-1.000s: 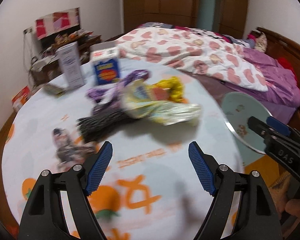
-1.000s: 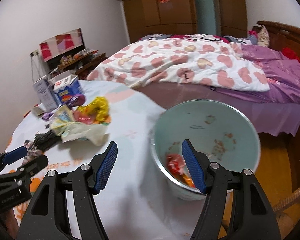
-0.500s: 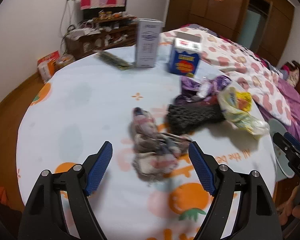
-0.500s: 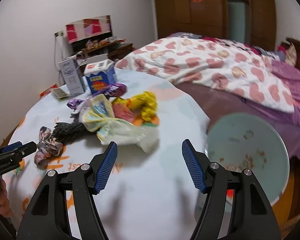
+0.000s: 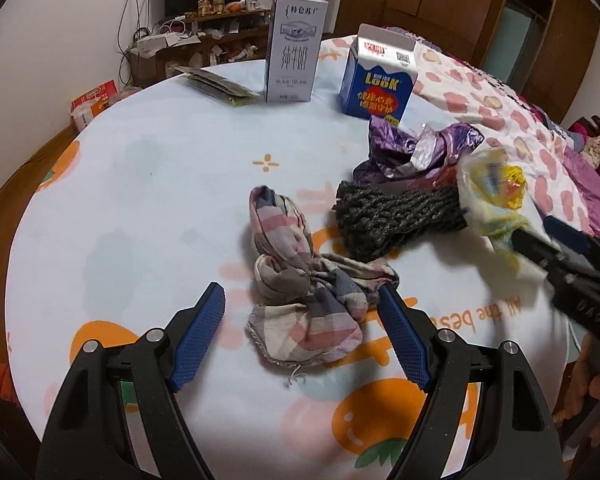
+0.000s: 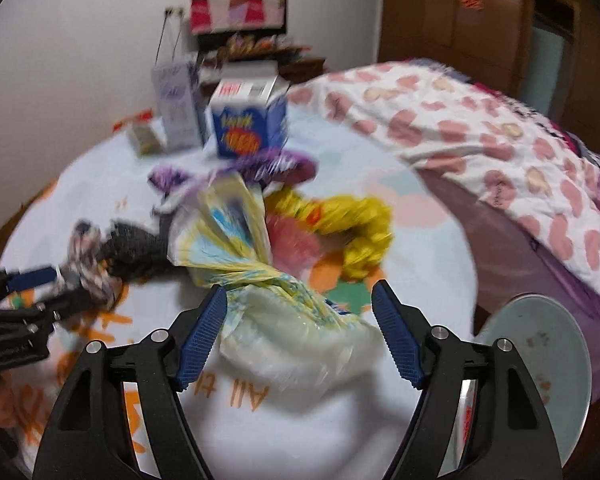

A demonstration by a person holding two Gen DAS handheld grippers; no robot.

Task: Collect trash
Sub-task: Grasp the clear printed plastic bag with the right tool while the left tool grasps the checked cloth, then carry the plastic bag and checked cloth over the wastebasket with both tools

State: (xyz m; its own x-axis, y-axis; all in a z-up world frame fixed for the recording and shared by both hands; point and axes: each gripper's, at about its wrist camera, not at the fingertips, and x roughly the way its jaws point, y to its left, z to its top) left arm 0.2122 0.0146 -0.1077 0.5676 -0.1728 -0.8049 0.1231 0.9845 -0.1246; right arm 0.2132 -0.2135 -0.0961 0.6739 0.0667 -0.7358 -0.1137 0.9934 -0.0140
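Left wrist view: your left gripper (image 5: 300, 332), fingers spread, straddles the crumpled pink-and-grey checked cloth (image 5: 304, 280) mid-tabletop; nothing pinched.

Right wrist view: your right gripper (image 6: 298, 332), jaws just opened wider, brackets the knotted pale yellow plastic bag (image 6: 276, 292) near the tabletop's right edge; pale green bin (image 6: 540, 364) beyond. Close below the knot.

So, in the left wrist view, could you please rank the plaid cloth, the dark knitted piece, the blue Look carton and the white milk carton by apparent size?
1. plaid cloth, though nearest the camera
2. dark knitted piece
3. white milk carton and blue Look carton: alike, unranked
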